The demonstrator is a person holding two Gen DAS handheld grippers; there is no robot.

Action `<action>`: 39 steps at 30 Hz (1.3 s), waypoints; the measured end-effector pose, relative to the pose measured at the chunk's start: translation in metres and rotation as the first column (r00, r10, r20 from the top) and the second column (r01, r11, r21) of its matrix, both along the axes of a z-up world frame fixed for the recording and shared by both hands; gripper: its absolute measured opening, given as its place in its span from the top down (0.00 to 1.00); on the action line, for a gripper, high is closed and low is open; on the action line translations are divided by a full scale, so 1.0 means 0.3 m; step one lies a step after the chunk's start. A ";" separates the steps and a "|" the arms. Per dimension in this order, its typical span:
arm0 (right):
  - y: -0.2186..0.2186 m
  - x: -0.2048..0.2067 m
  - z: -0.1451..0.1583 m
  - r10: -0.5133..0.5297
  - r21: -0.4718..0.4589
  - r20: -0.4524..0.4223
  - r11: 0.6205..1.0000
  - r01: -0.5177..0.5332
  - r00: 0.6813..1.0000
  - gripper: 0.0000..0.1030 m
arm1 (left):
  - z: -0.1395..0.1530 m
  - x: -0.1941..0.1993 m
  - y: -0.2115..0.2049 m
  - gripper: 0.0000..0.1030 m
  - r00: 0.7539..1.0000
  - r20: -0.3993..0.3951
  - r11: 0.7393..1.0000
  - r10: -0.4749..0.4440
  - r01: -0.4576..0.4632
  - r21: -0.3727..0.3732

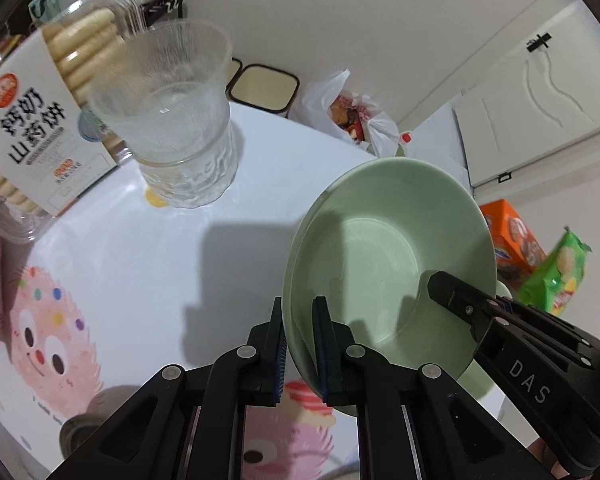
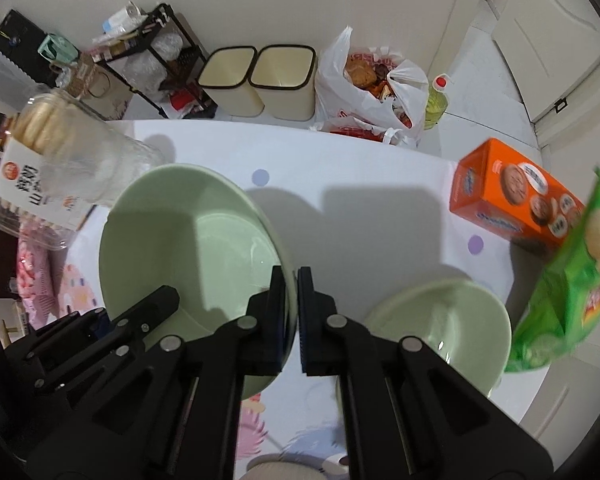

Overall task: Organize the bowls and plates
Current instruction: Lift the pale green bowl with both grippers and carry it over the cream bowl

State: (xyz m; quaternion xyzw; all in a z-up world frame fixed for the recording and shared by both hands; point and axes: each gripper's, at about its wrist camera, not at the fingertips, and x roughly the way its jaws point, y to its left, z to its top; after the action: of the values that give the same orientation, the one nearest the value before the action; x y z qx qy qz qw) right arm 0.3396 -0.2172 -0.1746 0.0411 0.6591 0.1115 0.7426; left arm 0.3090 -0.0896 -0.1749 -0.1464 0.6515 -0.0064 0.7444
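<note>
Bowl, pale green and glossy, tilts between both tongs.

Tilted pale-green bowl above table; second green bowl beside.

2 green bowls sit left of the orange box, 1 of them just beside it. 2 cream bins, 1 glass cup and 1 white bag lie beyond.
</note>
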 end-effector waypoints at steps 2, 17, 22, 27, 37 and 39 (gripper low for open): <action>-0.004 -0.027 0.029 -0.014 0.003 0.009 1.000 0.014 1.000 0.93 | 0.037 -0.028 -0.007 0.89 1.000 0.014 1.000 -0.012 0.012 0.006; -0.089 -0.295 0.190 -0.090 -0.001 0.045 0.996 0.090 0.995 0.93 | 0.213 -0.273 -0.110 0.90 0.990 0.053 0.990 -0.133 0.130 0.047; -0.110 -0.392 0.211 -0.107 -0.012 0.047 0.994 0.108 0.993 0.93 | 0.224 -0.376 -0.145 0.90 0.986 0.043 0.986 -0.160 0.158 0.046; -0.150 -0.509 0.212 -0.140 0.007 0.040 0.990 0.139 0.989 0.92 | 0.235 -0.466 -0.191 0.90 0.977 0.047 0.976 -0.209 0.205 0.075; -0.188 -0.687 0.185 -0.148 0.001 0.014 0.989 0.148 0.989 0.92 | 0.209 -0.611 -0.239 0.90 0.961 0.010 0.957 -0.276 0.274 0.095; -0.193 -0.707 0.174 -0.150 0.001 0.003 0.989 0.150 0.989 0.91 | 0.198 -0.630 -0.244 0.90 0.959 0.004 0.954 -0.284 0.282 0.098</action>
State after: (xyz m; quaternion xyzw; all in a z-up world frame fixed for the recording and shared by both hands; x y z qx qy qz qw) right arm 0.1275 -0.2750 -0.1226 0.0906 0.6531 0.0559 0.7498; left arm 0.1200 -0.1627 -0.1155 -0.0156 0.6586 -0.0828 0.7478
